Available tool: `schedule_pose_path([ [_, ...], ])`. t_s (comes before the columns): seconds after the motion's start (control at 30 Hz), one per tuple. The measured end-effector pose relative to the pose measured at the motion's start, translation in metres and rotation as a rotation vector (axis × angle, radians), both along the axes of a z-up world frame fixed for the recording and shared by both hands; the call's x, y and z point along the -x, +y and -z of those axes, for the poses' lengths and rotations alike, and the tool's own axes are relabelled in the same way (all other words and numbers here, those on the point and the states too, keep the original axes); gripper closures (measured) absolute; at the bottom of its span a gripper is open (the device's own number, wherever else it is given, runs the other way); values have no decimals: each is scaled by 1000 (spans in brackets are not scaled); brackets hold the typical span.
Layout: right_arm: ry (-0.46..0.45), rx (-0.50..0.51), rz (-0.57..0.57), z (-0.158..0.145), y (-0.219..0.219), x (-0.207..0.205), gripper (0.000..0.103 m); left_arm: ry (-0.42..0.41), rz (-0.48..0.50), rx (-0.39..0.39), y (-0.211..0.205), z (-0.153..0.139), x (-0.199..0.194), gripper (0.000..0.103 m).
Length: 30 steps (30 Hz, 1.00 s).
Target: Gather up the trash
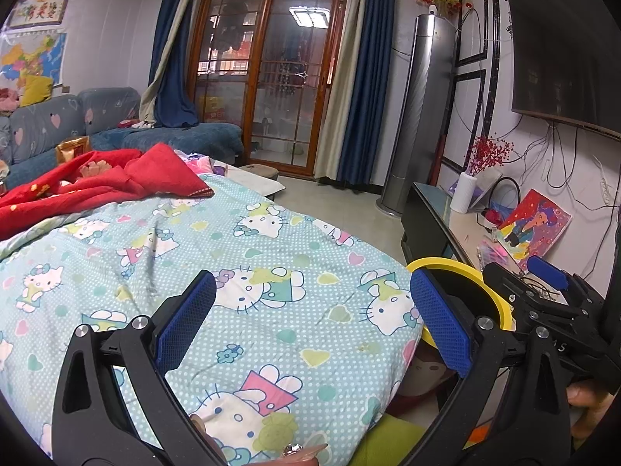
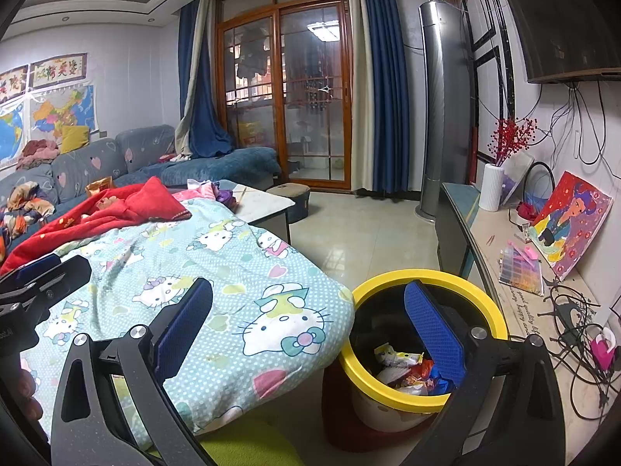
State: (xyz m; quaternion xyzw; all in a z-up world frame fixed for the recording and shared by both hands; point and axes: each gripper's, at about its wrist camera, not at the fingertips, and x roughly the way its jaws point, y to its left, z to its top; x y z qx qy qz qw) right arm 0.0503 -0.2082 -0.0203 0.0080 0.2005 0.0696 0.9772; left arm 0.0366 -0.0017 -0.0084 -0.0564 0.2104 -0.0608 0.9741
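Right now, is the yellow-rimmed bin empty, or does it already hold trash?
Partly filled. The right wrist view looks into the bin and shows crumpled wrappers lying at its bottom, well below the rim.

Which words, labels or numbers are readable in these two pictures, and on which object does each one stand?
No text reads with certainty.
Framed embroidery on the wall: large characters, too blurred to read.
Glass top of the TV stand: a line of cursive script, too small and distorted to read.
Right gripper body, in the left wrist view: faint white marks, perhaps "S", uncertain.
Wrappers in the yellow-rimmed bin: print too small.
Wall maps: labels illegible.
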Motion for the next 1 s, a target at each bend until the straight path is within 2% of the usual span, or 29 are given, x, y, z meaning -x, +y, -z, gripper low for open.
schedule_pose_path([
  [0.43,-2,0,4,0,-1,0,7,26,-10,5,5,13,-2,11],
  [0.57,-8,13,-3,-6,2,-4,7,43,-71,-9,12,12,-2,11],
  [0.63,-24,19,-21,-13,8,-6,7,49,-86,16,23,12,0,11],
  [0.73,-35,32,-103,-27,32,-15,6,64,-157,90,59,9,5,11],
  [0.83,-7,17,-265,-38,86,-31,7,73,-348,90,122,6,22,11],
  [0.87,23,23,-345,-39,118,-37,7,93,-460,82,157,8,33,11],
  [0.93,107,36,-499,-34,176,-45,7,140,-593,77,206,15,48,11],
  [1.0,197,66,-633,-21,243,-47,7,216,-779,85,273,30,75,11],
])
